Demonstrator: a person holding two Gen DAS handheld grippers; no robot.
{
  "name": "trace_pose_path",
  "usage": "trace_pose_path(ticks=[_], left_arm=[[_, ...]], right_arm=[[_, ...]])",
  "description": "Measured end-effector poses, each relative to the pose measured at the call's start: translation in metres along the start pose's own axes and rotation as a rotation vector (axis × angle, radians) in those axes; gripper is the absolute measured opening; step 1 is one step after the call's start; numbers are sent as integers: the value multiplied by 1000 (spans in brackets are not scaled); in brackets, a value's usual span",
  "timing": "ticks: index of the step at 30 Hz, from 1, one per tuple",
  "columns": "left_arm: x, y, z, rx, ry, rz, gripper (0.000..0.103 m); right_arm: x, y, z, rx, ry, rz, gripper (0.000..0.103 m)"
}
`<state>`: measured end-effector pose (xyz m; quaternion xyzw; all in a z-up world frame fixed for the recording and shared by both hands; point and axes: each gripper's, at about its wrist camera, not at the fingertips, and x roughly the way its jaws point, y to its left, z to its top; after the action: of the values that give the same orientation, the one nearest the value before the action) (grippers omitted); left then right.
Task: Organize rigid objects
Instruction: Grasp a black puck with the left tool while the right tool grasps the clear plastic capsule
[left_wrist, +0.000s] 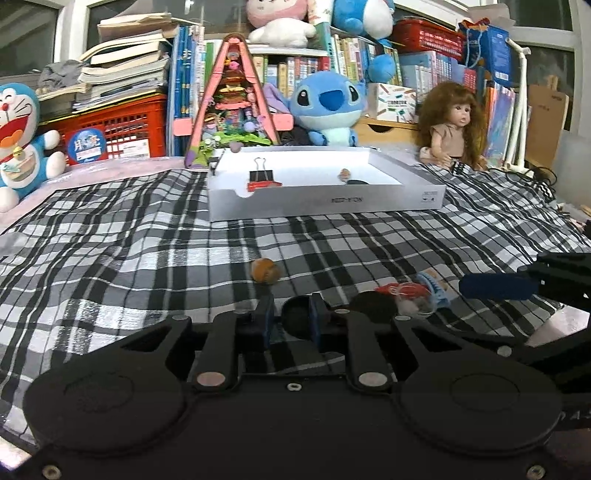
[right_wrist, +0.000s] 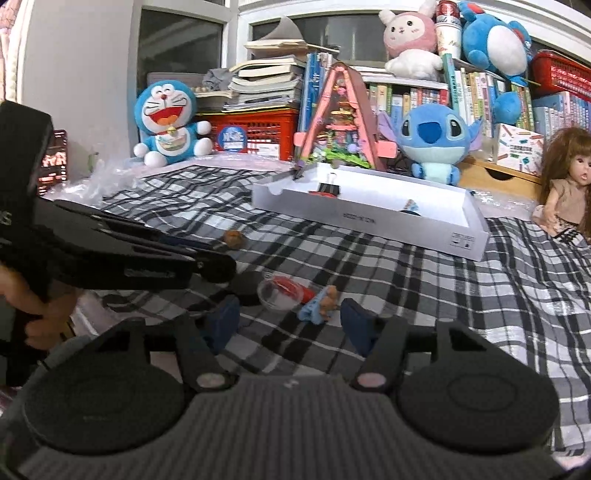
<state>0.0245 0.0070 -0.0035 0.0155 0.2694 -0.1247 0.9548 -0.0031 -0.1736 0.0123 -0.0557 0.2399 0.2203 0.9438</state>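
Observation:
My left gripper (left_wrist: 291, 302) sits low on the plaid cloth, shut on a black round disc (left_wrist: 295, 323) that stands between its blue pads. A second black disc (left_wrist: 369, 304) lies just right of it. Beside that are a clear capsule with red inside (right_wrist: 280, 291) and a small blue toy with a brown figure (right_wrist: 319, 306). My right gripper (right_wrist: 290, 325) is open just short of these two, touching neither. A brown walnut-like ball (left_wrist: 264, 271) lies farther out. The white tray (left_wrist: 325, 206) holds a red and black binder clip (left_wrist: 263, 178) and small pieces.
Behind the tray stand a pink triangular toy house (left_wrist: 232, 99), a blue plush (left_wrist: 327, 105), a doll (left_wrist: 452, 122) at the right and a blue cat plush (left_wrist: 18, 140) at the left. Books and a red crate (left_wrist: 122, 125) fill the back. A hand (right_wrist: 33, 317) holds the left gripper.

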Motion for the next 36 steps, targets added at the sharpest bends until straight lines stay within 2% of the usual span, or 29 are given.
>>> trace_pose_path(ticks=[5, 10, 18, 28, 30, 31, 36], left_arm=[[-7, 0, -1, 28, -27, 12, 21], [-13, -3, -3, 48, -38, -15, 24], [-11, -7, -7, 68, -29, -29, 25], [-8, -5, -8, 67, -29, -21, 34], [-8, -4, -9, 64, -31, -21, 35], [-8, -4, -9, 66, -31, -22, 35], [-9, -3, -11, 86, -34, -21, 35]], right_arm=[[5, 8, 2, -11, 12, 43, 63], [13, 4, 2, 80, 46, 107, 52], [17, -4, 4, 101, 49, 66, 44], [24, -3, 10, 93, 42, 64, 44], [25, -2, 11, 89, 41, 66, 39], [25, -1, 12, 87, 40, 65, 34], [21, 4, 14, 61, 24, 57, 34]])
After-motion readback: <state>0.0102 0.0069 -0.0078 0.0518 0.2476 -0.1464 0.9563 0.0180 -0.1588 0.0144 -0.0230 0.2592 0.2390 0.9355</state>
